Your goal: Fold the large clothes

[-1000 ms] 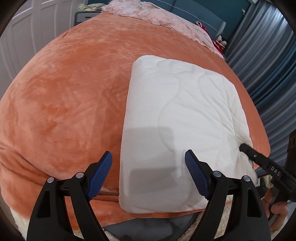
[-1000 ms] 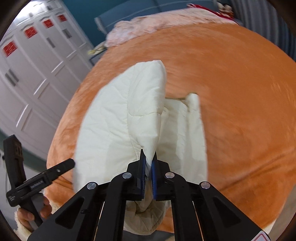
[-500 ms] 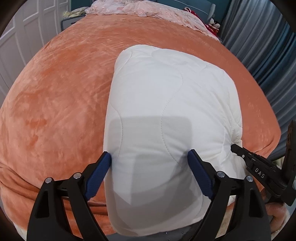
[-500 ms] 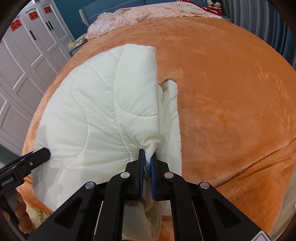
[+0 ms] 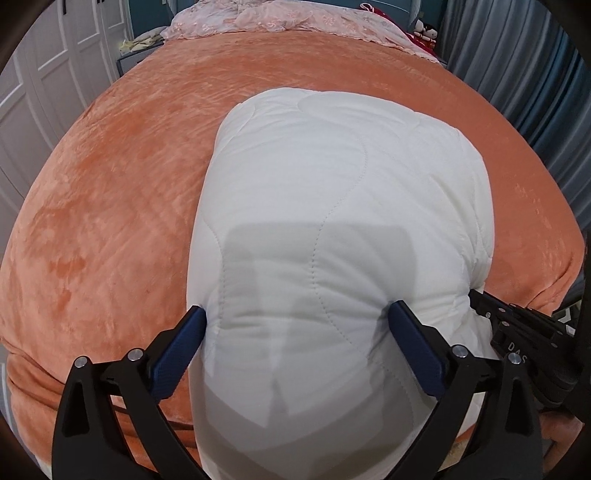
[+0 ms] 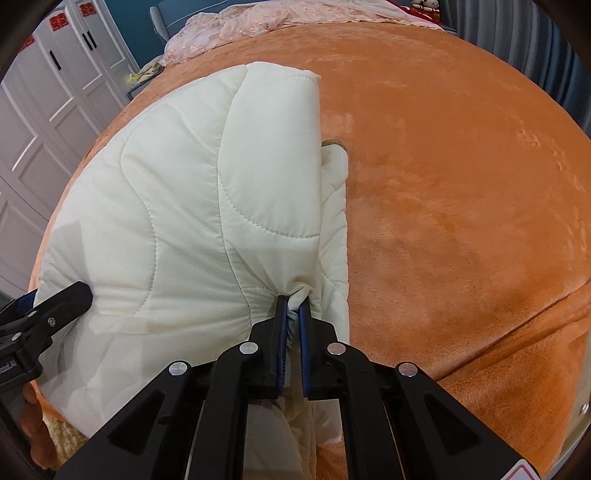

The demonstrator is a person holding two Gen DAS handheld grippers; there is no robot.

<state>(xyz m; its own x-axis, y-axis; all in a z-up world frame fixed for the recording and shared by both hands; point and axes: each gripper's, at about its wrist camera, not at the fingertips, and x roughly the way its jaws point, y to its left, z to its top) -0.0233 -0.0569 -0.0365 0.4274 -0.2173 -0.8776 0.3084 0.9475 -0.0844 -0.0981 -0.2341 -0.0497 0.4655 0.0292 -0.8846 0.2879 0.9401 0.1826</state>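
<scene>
A white quilted garment lies folded on the orange bed cover, near its front edge. It also shows in the right wrist view, with a narrower layer sticking out on its right side. My left gripper is open, its blue pads on either side of the garment's near left end, the padded cloth bulging between them. My right gripper is shut on a bunched fold of the garment's near right corner. The left gripper also shows at the left edge of the right wrist view.
The orange plush bed cover spreads wide around the garment. Pink bedding lies at the far end. White wardrobe doors stand on the left, grey curtains on the right.
My left gripper has moved forward and right, so its open jaws now straddle the garment's near end. My right gripper has kept its grip and the garment lies closer and flatter.
</scene>
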